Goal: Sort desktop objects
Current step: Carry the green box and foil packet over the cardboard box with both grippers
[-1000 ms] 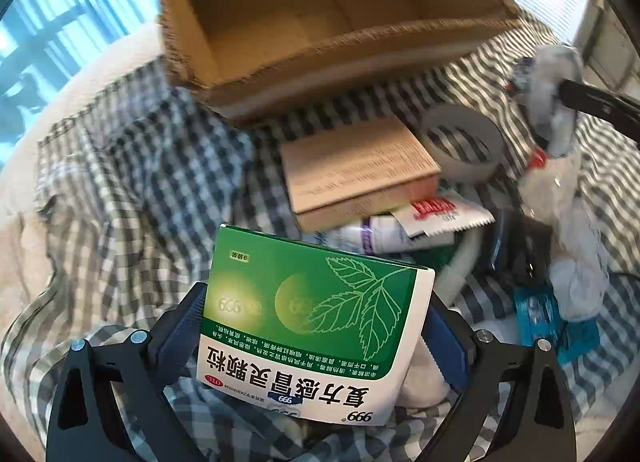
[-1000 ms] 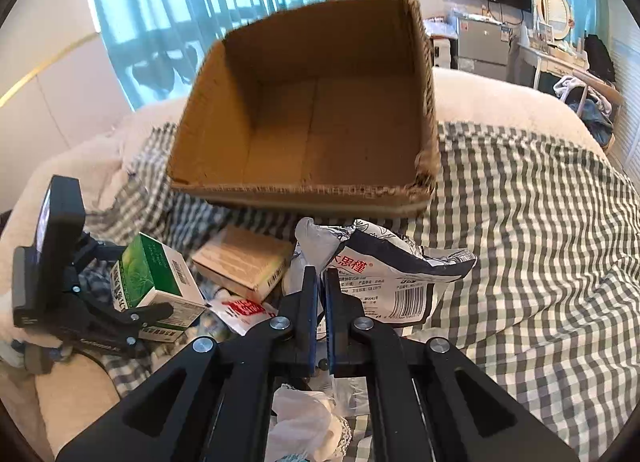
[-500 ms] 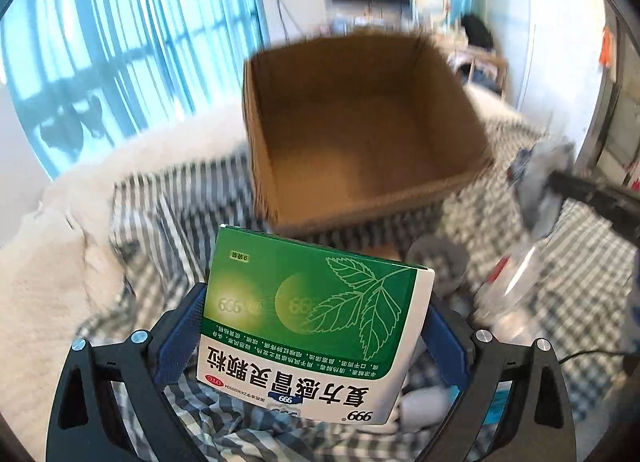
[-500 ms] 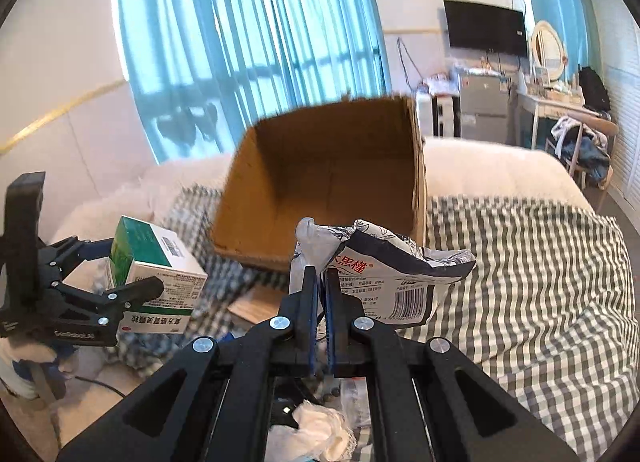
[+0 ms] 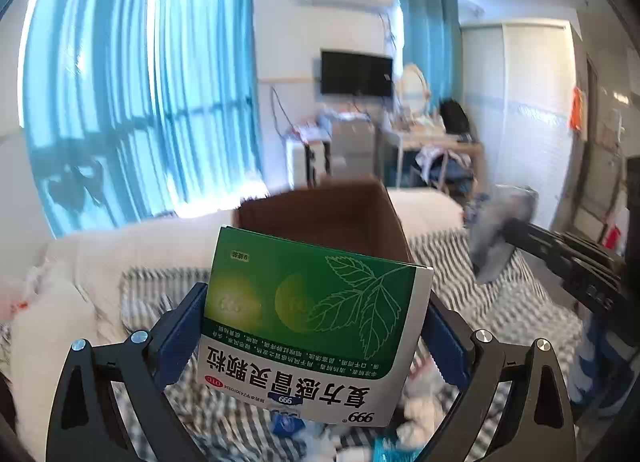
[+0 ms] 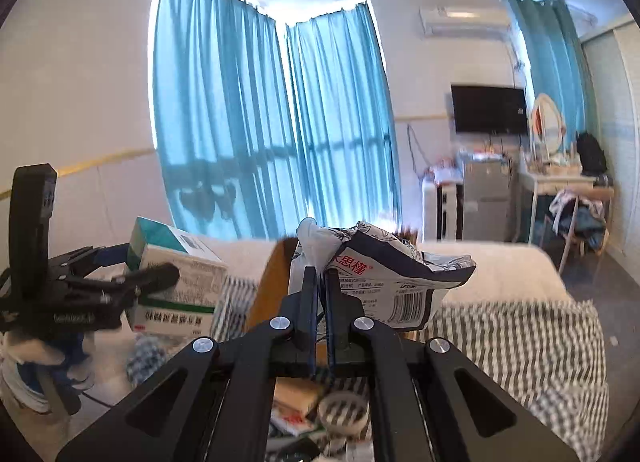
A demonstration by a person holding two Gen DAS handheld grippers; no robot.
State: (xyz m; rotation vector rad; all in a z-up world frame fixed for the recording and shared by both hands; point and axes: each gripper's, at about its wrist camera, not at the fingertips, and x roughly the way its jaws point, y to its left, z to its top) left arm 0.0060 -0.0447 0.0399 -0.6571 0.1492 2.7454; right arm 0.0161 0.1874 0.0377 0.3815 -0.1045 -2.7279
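Both claws, left [image 5: 316, 326] and right [image 6: 319, 278], point nearly level, each clamping packaging.

Glossy card medicine box [image 5: 316, 326]; crinkled foil pouch [image 6: 384, 278]; checked cloth [image 6: 516, 346].

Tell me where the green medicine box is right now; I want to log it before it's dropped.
The green medicine box is clamped in the left claw, raised in front of the cardboard box; the right wrist view shows it at left.
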